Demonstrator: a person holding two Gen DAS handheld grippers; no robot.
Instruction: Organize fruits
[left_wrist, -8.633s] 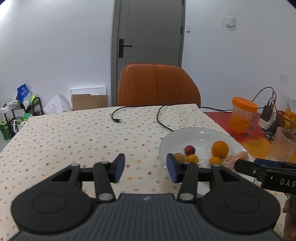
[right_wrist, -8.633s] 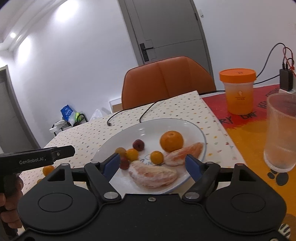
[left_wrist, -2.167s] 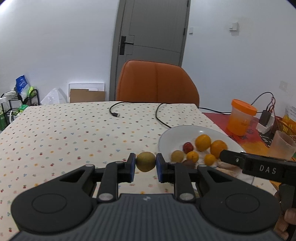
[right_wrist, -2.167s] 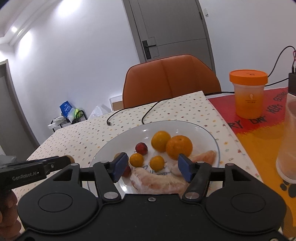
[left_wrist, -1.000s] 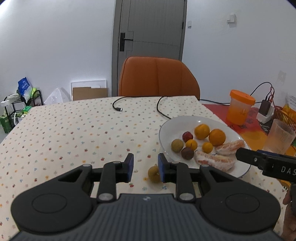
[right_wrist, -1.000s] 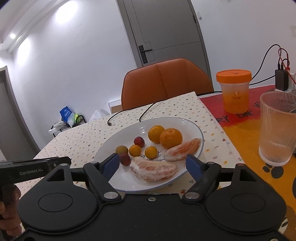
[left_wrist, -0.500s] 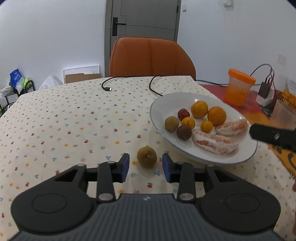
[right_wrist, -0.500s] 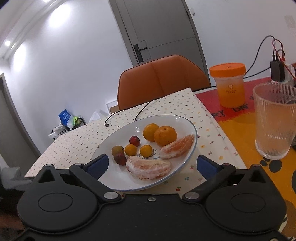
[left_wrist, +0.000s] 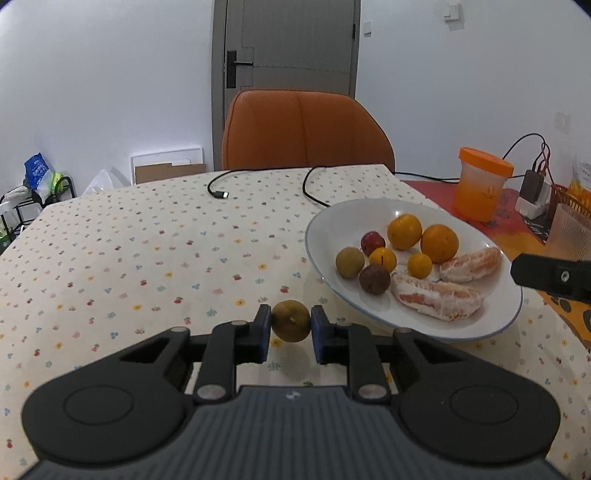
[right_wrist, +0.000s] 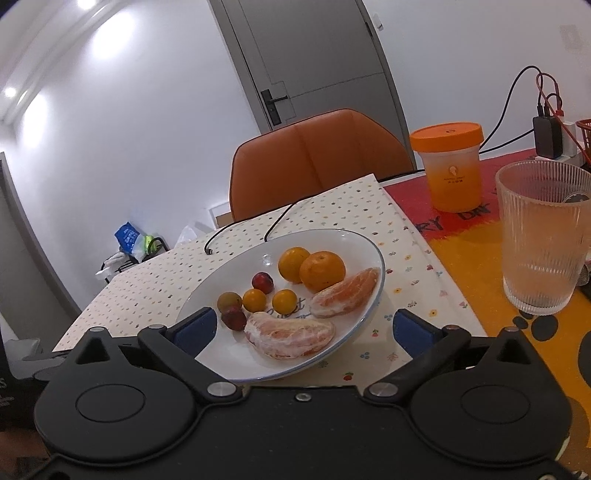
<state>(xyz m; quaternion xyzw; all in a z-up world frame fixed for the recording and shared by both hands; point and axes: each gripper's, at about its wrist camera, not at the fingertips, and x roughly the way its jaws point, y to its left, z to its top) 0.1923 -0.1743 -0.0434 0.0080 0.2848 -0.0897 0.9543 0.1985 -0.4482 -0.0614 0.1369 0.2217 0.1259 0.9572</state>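
The left claw pinches a small round brownish-green fruit between its blue pads, above the table and just left of the white plate. The fruit's dull, slightly rough skin shows a tiny dimple facing the camera, and its shadow falls on the cloth beneath.

The table wears a cream cloth dotted with small flowers and cherries. A black cable loops across its far side, in front of an orange padded chair and a grey door.

On the shallow, blue-rimmed plate lie two glossy oranges, two small yellow-orange fruits, a red one, a dark purple one, another brownish-green one, and two peeled pomelo segments with pale pith over pink flesh.

The right claw stands spread wide and empty, its blue pads either side of the plate's near edge. Its view alone shows clearly the ribbed clear glass on the orange mat with black paw prints, beside a frosted tub with an orange lid. It shows the held fruit nowhere. The left view alone shows the pinched fruit, with the black tip of the other handset at its right edge.
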